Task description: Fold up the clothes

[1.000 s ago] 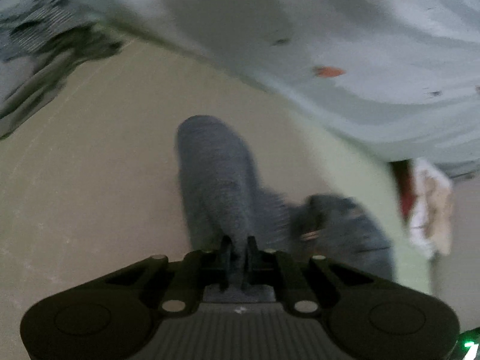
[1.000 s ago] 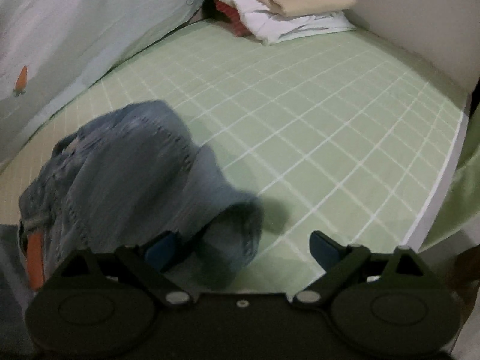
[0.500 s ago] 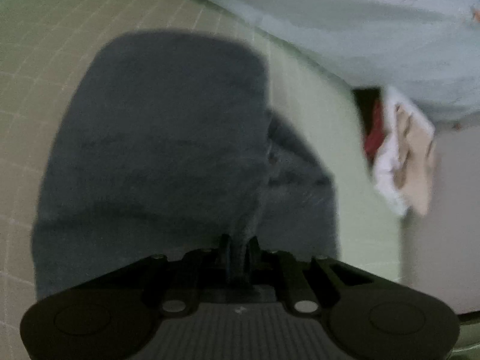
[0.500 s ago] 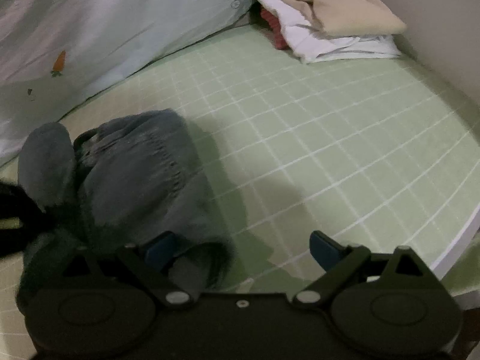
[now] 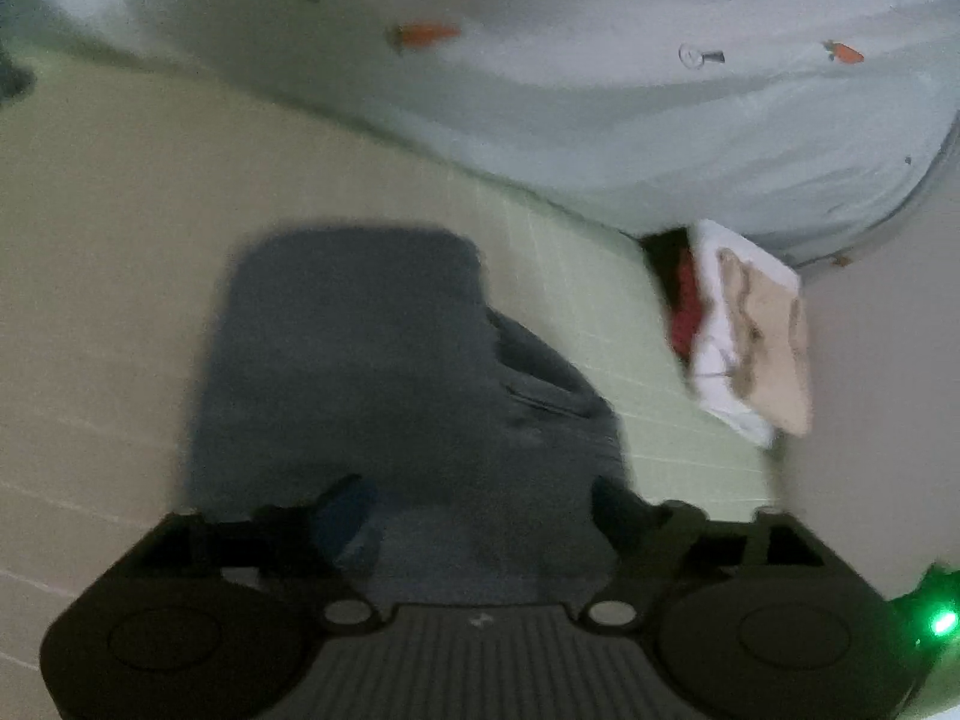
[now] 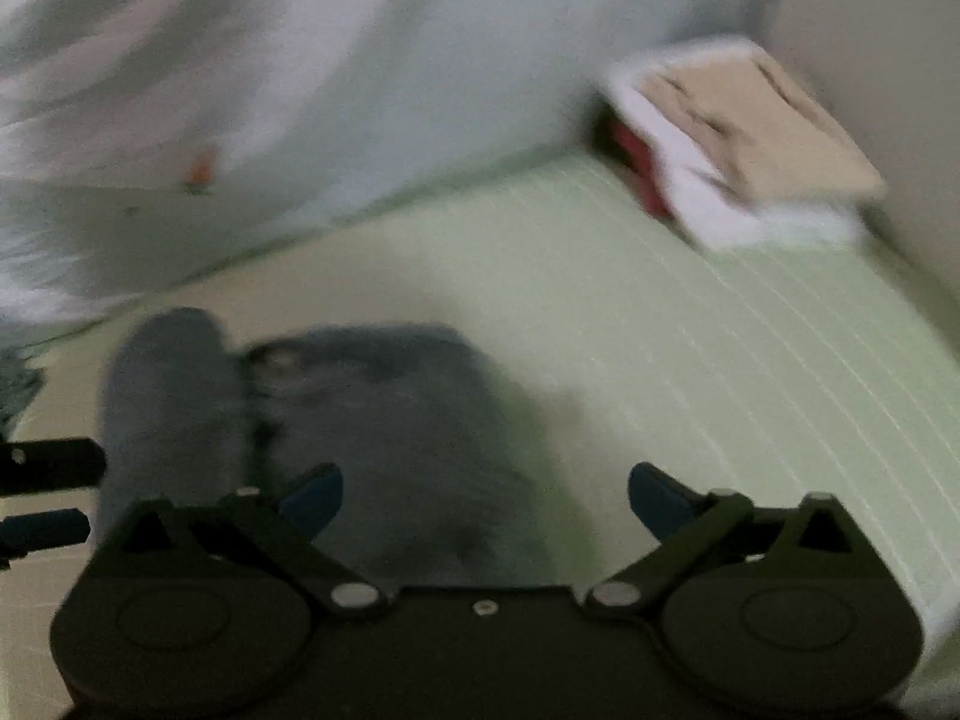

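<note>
Dark blue jeans (image 5: 360, 360) lie bunched in a rough fold on the green checked bed sheet (image 5: 600, 312). My left gripper (image 5: 480, 510) is open just above their near edge, with denim beneath the gap but nothing clamped. In the right wrist view the jeans (image 6: 390, 408) lie in front of my right gripper (image 6: 486, 492), which is open and holds nothing. A rolled leg (image 6: 174, 396) stands at their left side. The left gripper's black fingers (image 6: 54, 462) show at that view's left edge. Both views are blurred.
A stack of folded clothes (image 5: 744, 348), beige on white on red, sits by the wall at the far right (image 6: 750, 138). A pale duvet with carrot prints (image 5: 600, 90) lies along the back of the bed. Bare sheet (image 6: 720, 360) stretches to the right.
My left gripper was shut on the jeans and is now open; the jeans have dropped onto the sheet. The right gripper stayed open while its view swung upward.
</note>
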